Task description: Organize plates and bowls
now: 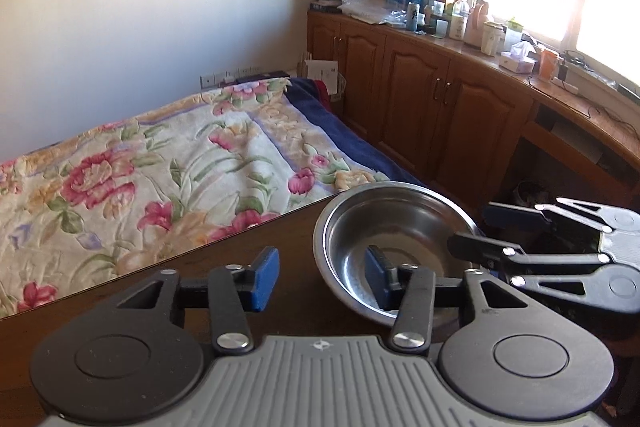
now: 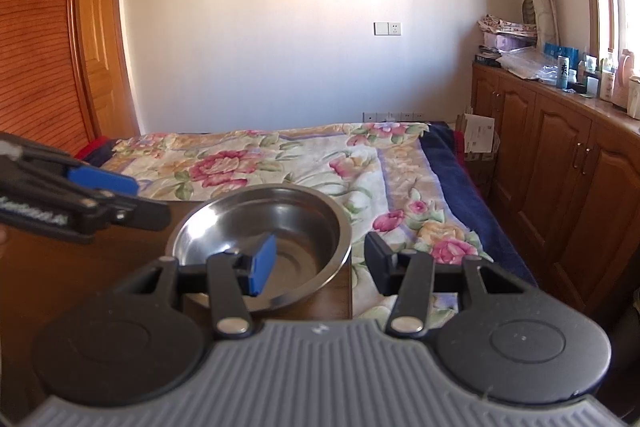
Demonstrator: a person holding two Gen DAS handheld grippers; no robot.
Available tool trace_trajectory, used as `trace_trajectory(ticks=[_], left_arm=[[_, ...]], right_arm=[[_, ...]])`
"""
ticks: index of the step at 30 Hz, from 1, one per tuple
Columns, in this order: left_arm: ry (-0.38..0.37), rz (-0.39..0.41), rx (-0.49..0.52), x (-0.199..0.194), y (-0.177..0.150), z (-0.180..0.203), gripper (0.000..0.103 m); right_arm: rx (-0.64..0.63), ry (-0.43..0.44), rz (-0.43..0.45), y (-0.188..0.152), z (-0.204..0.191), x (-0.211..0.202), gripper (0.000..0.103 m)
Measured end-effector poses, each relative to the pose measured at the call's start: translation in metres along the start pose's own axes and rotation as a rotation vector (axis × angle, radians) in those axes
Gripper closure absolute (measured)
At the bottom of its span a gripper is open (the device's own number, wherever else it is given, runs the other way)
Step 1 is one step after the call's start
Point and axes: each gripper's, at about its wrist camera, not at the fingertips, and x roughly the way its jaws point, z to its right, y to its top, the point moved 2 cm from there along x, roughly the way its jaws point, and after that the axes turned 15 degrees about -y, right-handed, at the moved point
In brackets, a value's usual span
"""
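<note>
A steel bowl [image 1: 400,223] [image 2: 256,223] stands empty near the corner of a dark wooden table [image 1: 248,267] [image 2: 100,267]. My left gripper [image 1: 322,279] is open astride the bowl's left rim: its right pad is over the bowl's inside and its left pad is outside, neither touching the metal. My right gripper [image 2: 320,263] is open astride the opposite rim in the same way, one pad inside and one outside. Each gripper shows in the other's view: the right gripper [image 1: 484,229] at the bowl's far side, the left gripper [image 2: 150,201] at the bowl's left.
Past the table edge lies a bed with a floral blanket [image 1: 160,167] [image 2: 320,163]. Wooden cabinets [image 1: 420,99] [image 2: 560,163] run along the right under a window, their top crowded with bottles and boxes. A wooden wardrobe [image 2: 36,47] stands at the left.
</note>
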Motion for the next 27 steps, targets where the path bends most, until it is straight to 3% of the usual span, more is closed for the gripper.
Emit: trace_trajectory(ticks=[8,20,27], left_arm=[[-0.002,-0.045,-0.003,0.02,0.004,-0.003,0.068],[0.001,-0.103,-0.012,0.034,0.002,-0.005,0.073],[-0.006,-0.102,-0.046,0.032,0.003,-0.007,0.087]], right_arm=[[0.007,0.015,-0.031,0.001,0.006,0.01,0.053],[0.041,0.065,-0.073,-0.002,0.005,0.012,0.057],[0.054,0.079,-0.089,-0.003,0.005,0.014,0.062]])
